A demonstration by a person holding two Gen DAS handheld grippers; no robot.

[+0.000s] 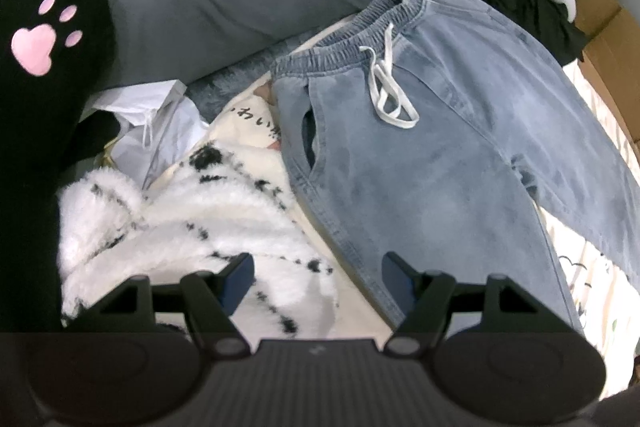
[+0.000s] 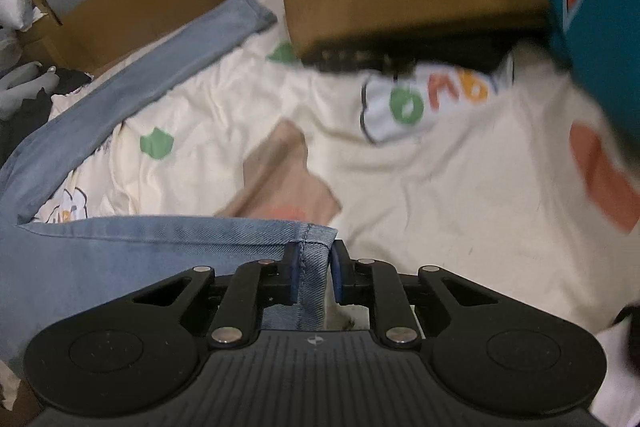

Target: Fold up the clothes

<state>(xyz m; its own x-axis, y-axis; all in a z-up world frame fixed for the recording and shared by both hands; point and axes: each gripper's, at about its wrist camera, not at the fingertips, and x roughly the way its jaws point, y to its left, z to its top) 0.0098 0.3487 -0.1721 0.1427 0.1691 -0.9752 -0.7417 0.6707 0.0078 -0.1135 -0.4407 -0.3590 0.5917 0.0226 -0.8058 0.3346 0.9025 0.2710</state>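
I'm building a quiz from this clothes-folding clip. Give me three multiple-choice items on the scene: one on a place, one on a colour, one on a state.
1. Where does the fluffy white garment lie relative to the jeans in the left wrist view?
A. on their left
B. on top of them
C. on their right

2. What colour is the jeans' drawstring?
A. black
B. white
C. red

3. What is the right gripper doing?
A. hanging wide open over the sheet
B. pinching a brown garment
C. closed on a denim hem

Answers: 1 A, it sits left of the jeans' side seam; 2 B, the knotted cord is white; 3 C, the hem's corner sits between its pads.
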